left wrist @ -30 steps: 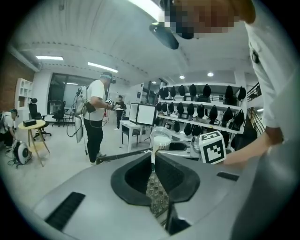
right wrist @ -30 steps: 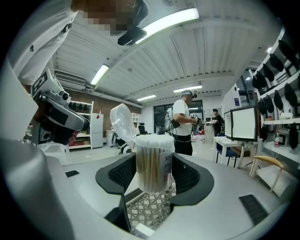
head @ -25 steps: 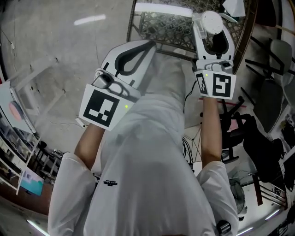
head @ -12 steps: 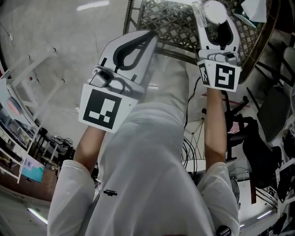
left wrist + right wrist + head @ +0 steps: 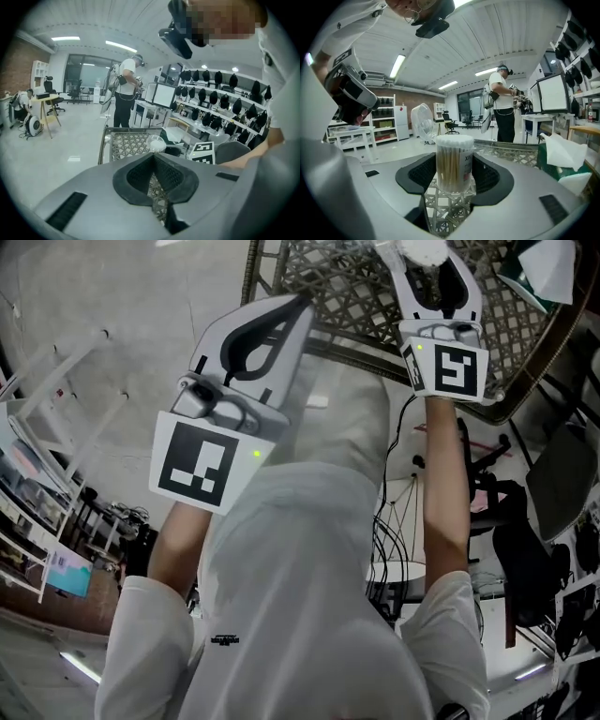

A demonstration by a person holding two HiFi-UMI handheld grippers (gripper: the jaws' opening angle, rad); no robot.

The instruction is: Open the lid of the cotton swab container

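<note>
Your head camera is looking steeply down past your chest onto the left gripper (image 5: pixel 298 307) and right gripper (image 5: pixel 427 263), both close beneath it. Each gripper's camera is looking out along its own jaws, the right one sitting tight against the swab container (image 5: pixel 453 161). All three views are sharing the near edge of the lattice table (image 5: pixel 337 282).

The floor (image 5: pixel 42 154) is pale and glossy and reflects the ceiling strip lights (image 5: pixel 119 45). The far wall carries large windows (image 5: pixel 86 75). The left wall (image 5: pixel 11 65) is brick. Furniture: a desk (image 5: pixel 46 98) with an office chair (image 5: pixel 49 86) beside it, white shelving (image 5: pixel 386 117), and monitors (image 5: pixel 555 91) at the right.
</note>
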